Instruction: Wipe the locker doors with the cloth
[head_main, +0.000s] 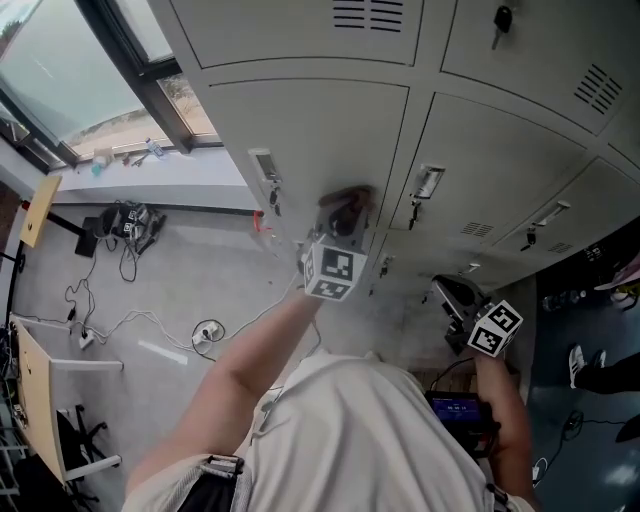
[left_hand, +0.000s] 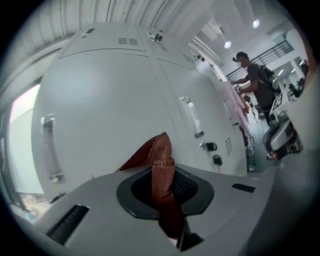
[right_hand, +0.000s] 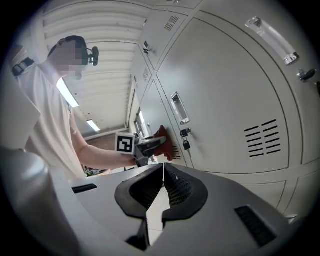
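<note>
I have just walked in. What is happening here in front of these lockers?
A person is wiping grey lockers, using a handheld gripper in each hand. The left gripper is shut on a reddish-brown cloth and holds it up to a locker door, apparently touching it. The right gripper is shut with nothing between its jaws and is held off to the side, away from the cloth.
</note>
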